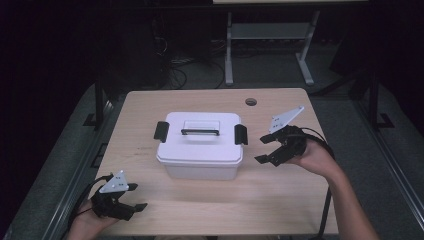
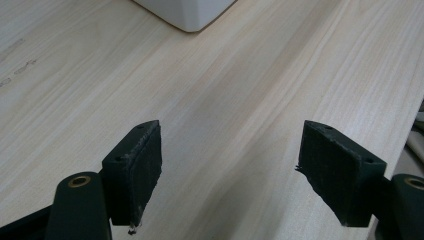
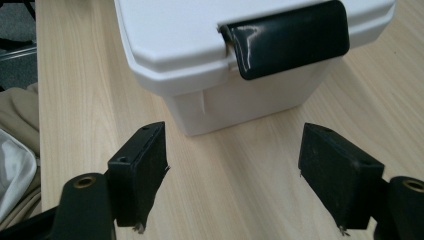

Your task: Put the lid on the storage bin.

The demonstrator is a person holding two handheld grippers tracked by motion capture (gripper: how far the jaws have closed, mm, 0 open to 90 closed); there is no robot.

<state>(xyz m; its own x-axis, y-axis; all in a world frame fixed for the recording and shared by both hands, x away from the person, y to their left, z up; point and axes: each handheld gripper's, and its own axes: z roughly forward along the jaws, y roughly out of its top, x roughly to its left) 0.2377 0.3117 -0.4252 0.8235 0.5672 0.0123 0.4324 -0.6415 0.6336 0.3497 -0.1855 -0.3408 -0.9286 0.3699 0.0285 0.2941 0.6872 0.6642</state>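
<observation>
I have the white lidded storage box [image 1: 200,145] sitting near the middle of the wooden surface [image 1: 280,200], lid on, both black side latches folded down and the black-barred carry handle [image 1: 200,132] lying flat on top. My right gripper [image 1: 263,149] hovers just beside the box's right end, fingers spread wide with nothing between them; in the right gripper view the right latch [image 3: 290,37] sits straight ahead and above the fingers [image 3: 137,172], so I judge I am lined up to work that latch, and the spread looks wide enough to span it. My left gripper [image 1: 135,207] waits near the front left corner of the surface, well apart from the box, fingers [image 2: 134,170] equally wide and empty, only a box corner [image 2: 187,15] ahead. Parked there it leaves the left latch [image 1: 160,131] unobstructed. Bare wood lies all round the box, with a cable hole [image 1: 251,102] well behind it.
</observation>
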